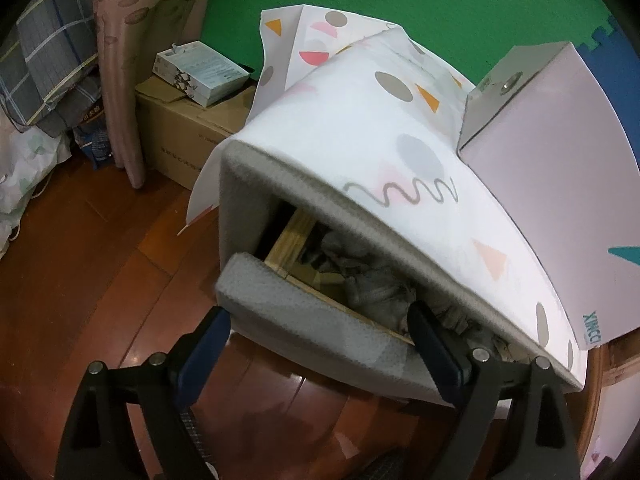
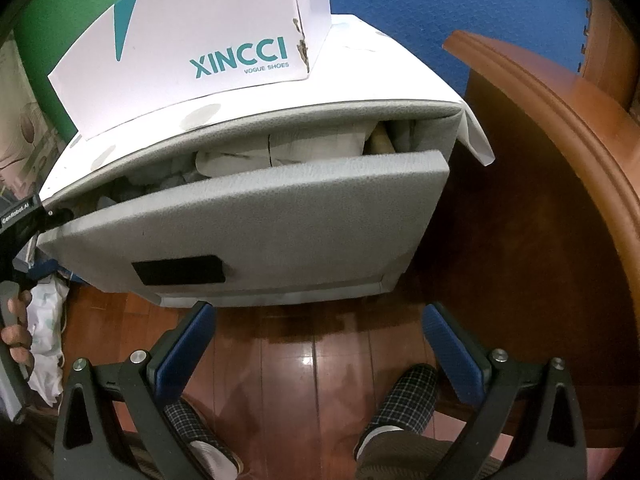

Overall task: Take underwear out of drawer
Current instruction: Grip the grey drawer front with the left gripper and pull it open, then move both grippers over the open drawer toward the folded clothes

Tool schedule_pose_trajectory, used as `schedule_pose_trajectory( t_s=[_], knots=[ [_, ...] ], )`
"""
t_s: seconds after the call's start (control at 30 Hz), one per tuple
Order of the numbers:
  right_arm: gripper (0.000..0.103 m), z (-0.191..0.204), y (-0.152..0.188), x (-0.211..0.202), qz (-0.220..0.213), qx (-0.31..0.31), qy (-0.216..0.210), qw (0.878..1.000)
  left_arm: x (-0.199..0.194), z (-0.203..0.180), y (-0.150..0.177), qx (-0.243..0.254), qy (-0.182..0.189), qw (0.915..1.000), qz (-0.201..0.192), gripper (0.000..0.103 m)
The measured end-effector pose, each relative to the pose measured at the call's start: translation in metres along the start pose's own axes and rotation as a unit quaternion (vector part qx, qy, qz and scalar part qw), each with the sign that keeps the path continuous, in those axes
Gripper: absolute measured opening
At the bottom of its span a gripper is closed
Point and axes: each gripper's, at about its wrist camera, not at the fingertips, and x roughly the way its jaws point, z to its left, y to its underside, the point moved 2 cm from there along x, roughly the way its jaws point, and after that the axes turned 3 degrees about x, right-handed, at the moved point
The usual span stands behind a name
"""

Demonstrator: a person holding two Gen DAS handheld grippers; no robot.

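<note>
A grey fabric drawer (image 1: pixel 304 312) is pulled partly out of a grey cabinet (image 1: pixel 244 200) under a white patterned cloth. Grey and pale crumpled underwear (image 1: pixel 372 284) lies inside; it also shows in the right wrist view (image 2: pixel 280 150). My left gripper (image 1: pixel 320 320) is open, one finger (image 1: pixel 432 340) inside the drawer, the other (image 1: pixel 208 336) outside the front panel. My right gripper (image 2: pixel 316 320) is open and empty, just below the drawer front (image 2: pixel 248 232). The left tool (image 2: pixel 20 220) shows at the drawer's left corner.
A white XINCCI shoe box (image 2: pixel 192 40) sits on top of the cabinet. A brown cardboard box (image 1: pixel 188 132) with a small carton stands to the left on the wooden floor. A wooden furniture edge (image 2: pixel 560 128) curves along the right. Feet in slippers (image 2: pixel 400 420) are below.
</note>
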Motion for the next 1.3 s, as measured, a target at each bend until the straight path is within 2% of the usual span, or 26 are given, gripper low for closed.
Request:
schedule_pose_trajectory(
  t_s=[0.23, 0.43, 0.5, 0.67, 0.83, 1.07, 1.3],
  knots=[
    [0.102, -0.008, 0.003, -0.004, 0.007, 0.014, -0.007, 1.0, -0.012, 0.007, 0.016, 0.005, -0.004, 1.0, 0.002, 0.094],
    [0.102, -0.017, 0.019, -0.003, 0.057, 0.028, -0.001, 0.998, -0.025, 0.017, 0.035, 0.01, -0.01, 0.9998, 0.011, 0.095],
    [0.102, -0.015, 0.026, -0.011, 0.052, 0.012, 0.01, 0.999, -0.029, 0.019, 0.04, 0.012, -0.013, 0.9998, 0.013, 0.095],
    [0.102, -0.005, 0.037, -0.033, 0.055, -0.016, -0.001, 0.998, -0.039, 0.025, 0.055, 0.017, -0.018, 0.9995, 0.022, 0.095],
    [0.102, -0.004, 0.046, -0.056, 0.042, -0.041, -0.004, 0.998, -0.05, 0.024, 0.066, 0.041, -0.041, 0.9979, 0.03, 0.095],
    [0.102, -0.001, 0.021, -0.077, 0.006, -0.069, -0.008, 0.998, -0.058, 0.029, 0.077, 0.046, -0.044, 0.9964, 0.055, 0.095],
    [0.102, 0.004, -0.006, -0.071, 0.0, -0.079, -0.01, 0.997, -0.064, 0.031, 0.08, 0.052, -0.052, 0.9956, 0.058, 0.096]
  ],
)
